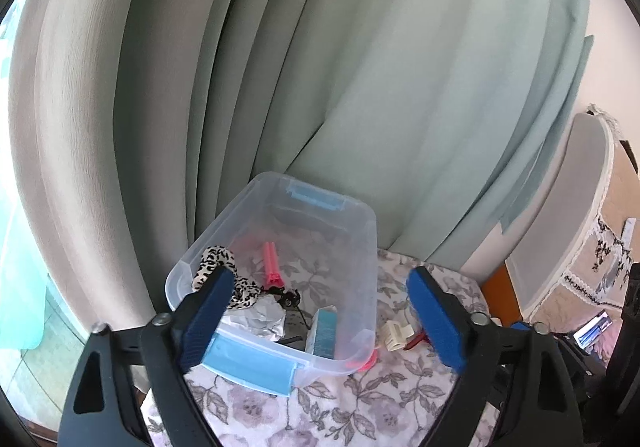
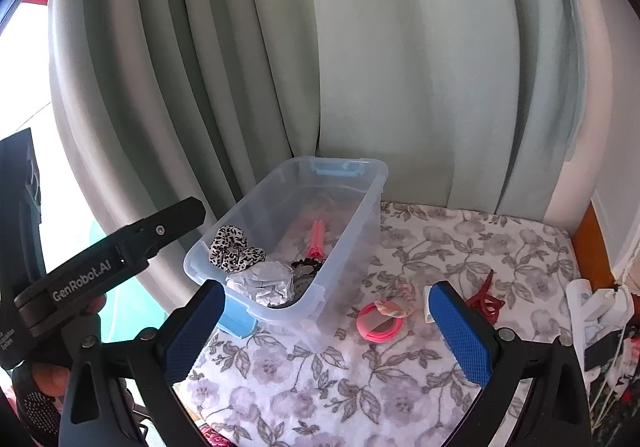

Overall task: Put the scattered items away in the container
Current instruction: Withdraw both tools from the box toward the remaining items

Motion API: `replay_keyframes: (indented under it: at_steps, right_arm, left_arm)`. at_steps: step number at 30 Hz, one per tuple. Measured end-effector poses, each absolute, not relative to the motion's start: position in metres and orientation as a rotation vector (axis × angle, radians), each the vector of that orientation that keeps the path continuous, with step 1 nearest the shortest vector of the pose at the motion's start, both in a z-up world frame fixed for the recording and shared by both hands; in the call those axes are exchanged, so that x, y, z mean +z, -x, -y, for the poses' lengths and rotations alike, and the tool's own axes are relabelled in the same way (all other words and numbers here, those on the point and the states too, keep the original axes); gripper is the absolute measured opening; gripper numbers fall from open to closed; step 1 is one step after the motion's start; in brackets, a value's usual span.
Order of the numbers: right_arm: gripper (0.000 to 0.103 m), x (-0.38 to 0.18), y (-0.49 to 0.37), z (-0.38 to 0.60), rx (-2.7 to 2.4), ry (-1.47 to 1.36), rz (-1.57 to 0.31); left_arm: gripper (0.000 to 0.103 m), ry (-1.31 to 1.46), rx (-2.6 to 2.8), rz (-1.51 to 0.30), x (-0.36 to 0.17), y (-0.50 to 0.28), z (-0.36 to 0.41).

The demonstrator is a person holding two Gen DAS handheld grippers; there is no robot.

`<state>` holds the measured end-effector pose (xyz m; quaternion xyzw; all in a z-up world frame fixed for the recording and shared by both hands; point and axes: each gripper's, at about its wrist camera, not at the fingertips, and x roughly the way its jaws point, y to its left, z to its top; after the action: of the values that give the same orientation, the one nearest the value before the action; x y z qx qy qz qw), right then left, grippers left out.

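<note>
While I am holding both spread, empty grippers, left gripper (image 1: 320, 311) and right gripper (image 2: 326, 327), before the clear plastic container (image 2: 352, 215) sitting at the floral tablecloth's (image 2: 460, 239) left edge, open cloth lying rightward, my right blue pad (image 2: 460, 331) partly hiding a cream clip (image 1: 394, 335).

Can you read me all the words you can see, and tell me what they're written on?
"GenRobot.AI": white letters on the black left gripper's side, right wrist view.
Small white print lower on that gripper: too small to read.
Teal box in the bin: no readable text.
</note>
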<state>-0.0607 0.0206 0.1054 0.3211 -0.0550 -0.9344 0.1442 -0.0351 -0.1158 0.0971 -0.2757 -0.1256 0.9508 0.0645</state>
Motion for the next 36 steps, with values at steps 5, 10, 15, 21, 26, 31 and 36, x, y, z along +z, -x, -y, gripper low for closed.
replay_keyframes:
  at_steps: [5,10,15,21,26,31,36]
  right_arm:
    - [0.103,0.106,0.054,-0.032,-2.715,-0.911,0.189]
    - [0.103,0.106,0.047,-0.045,-2.732,-0.896,0.221]
    - [0.103,0.104,0.04,-0.061,-2.751,-0.878,0.262]
    - [0.103,0.101,0.034,-0.085,-2.775,-0.871,0.322]
    - [0.103,0.098,0.029,-0.108,-2.801,-0.858,0.379]
    - [0.103,0.094,0.024,-0.127,-2.824,-0.852,0.415]
    - [0.103,0.089,0.018,-0.144,-2.85,-0.856,0.437]
  left_arm:
    - [0.097,0.793,2.905,0.314,0.107,0.025,0.111]
    - [0.097,0.773,2.91,0.271,0.11,0.022,0.097]
    - [0.097,0.765,2.875,0.225,0.115,0.021,0.078]
    - [0.097,0.756,2.841,0.211,0.118,0.018,0.062]
    - [0.103,0.751,2.792,0.146,0.108,0.028,0.031]
    - [0.103,0.767,2.758,0.112,0.1,0.035,0.006]
    - [0.103,0.781,2.737,0.084,0.093,0.038,-0.013]
